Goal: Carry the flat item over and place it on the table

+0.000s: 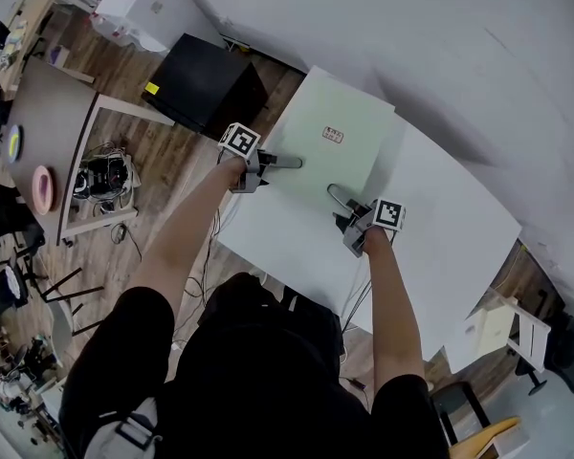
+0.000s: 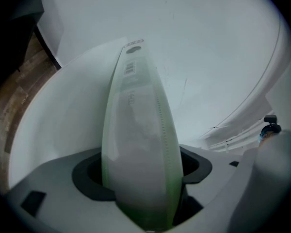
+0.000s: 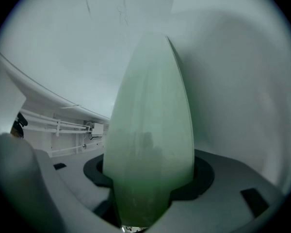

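Board [image 1: 335, 127] lies flat on the worktop [image 1: 440, 228], running away from me, both claws at its near edge; right claw [image 1: 337, 199] clamps that edge, left claw [image 1: 285, 163] gapes wide with the edge between its jaws, seemingly unpressed, so I'd withdraw straight back

Pale green flat item [image 1: 349, 113] over the white table [image 1: 440, 228]

It is a thin, square sheet with a small label [image 1: 333, 135] near its middle. It covers the table's far left corner, face up and roughly level. Whether it rests fully on the top cannot be told.
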`<action>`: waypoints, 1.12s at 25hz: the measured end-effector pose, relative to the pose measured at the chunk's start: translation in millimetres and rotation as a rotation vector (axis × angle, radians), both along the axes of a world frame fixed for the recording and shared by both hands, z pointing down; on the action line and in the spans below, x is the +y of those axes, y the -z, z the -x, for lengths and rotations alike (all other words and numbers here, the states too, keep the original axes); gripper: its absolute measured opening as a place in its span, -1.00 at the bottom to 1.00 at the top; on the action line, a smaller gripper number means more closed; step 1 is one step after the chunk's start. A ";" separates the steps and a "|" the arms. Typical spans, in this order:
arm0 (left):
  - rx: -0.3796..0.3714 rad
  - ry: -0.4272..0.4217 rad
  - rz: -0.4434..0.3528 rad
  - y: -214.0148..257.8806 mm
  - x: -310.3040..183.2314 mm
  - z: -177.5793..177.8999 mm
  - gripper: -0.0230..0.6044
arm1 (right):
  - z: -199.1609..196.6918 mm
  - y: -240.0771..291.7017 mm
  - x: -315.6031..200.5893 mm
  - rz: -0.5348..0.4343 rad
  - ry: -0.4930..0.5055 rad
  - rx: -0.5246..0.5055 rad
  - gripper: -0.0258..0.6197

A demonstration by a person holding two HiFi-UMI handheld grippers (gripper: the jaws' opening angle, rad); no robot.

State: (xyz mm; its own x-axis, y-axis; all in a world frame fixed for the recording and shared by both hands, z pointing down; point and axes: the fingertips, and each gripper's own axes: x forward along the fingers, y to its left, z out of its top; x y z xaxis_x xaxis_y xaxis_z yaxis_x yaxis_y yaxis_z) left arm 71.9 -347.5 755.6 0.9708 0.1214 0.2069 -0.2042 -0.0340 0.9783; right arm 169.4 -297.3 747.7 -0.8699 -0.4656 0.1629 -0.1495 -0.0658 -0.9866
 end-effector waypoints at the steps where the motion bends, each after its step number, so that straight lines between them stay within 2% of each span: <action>1: -0.002 0.005 -0.004 1.0 -1.6 -0.8 0.18 | 0.3 -1.2 -0.7 0.010 -0.006 0.003 0.01; 4: -0.019 0.011 -0.015 1.5 -7.6 -2.6 0.18 | 2.1 -2.9 -3.9 0.062 -0.027 -0.031 0.01; 10: -0.087 0.000 -0.036 -6.1 -14.6 -1.1 0.19 | 1.7 -3.6 -8.9 0.080 -0.047 0.019 0.03; 14: -0.097 0.002 -0.029 -7.2 -15.4 -2.1 0.21 | -1.9 -4.0 -11.7 0.071 -0.062 0.033 0.06; 28: -0.096 0.057 -0.033 -7.8 -11.8 -14.9 0.21 | -33.7 -6.7 -5.7 0.058 -0.064 0.235 0.17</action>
State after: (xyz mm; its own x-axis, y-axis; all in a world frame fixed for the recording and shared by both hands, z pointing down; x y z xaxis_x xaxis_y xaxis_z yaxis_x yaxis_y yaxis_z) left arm 86.8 -359.3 763.4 0.9513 0.0587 0.3026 -0.2999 -0.0511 0.9526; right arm 203.0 -303.0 754.3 -0.7740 -0.5024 0.3853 -0.3679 -0.1385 -0.9195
